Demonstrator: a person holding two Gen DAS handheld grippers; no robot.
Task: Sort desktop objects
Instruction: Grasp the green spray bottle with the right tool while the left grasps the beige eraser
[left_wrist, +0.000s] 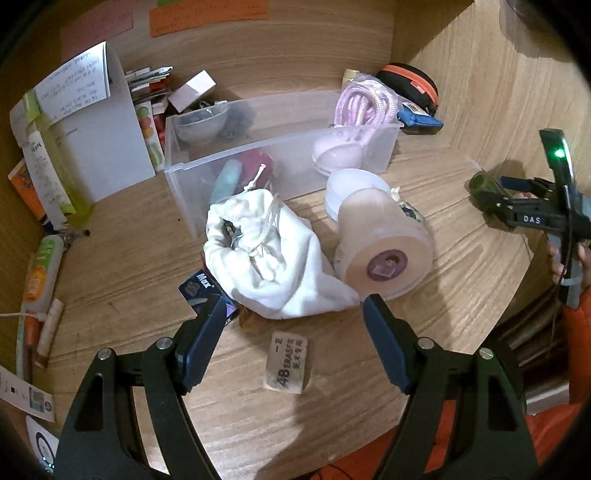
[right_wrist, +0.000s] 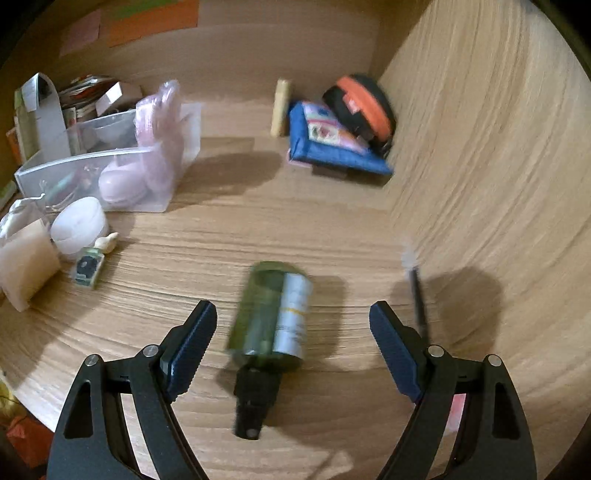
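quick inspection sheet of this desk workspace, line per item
surface: wooden desk with wooden walls behind and on one side
job's things: clear plastic bin, partly filled; white drawstring bag, tape roll and 4B eraser on the desk before it; green spray bottle lying on its side
clutter: blue pouch, orange-and-black case, tubes and papers at the left edge
grippers: left gripper open, empty, above the eraser; right gripper open, the bottle lying between its fingers, not gripped
cables: white cord at the left edge
surroundings: coloured notes on the back wall
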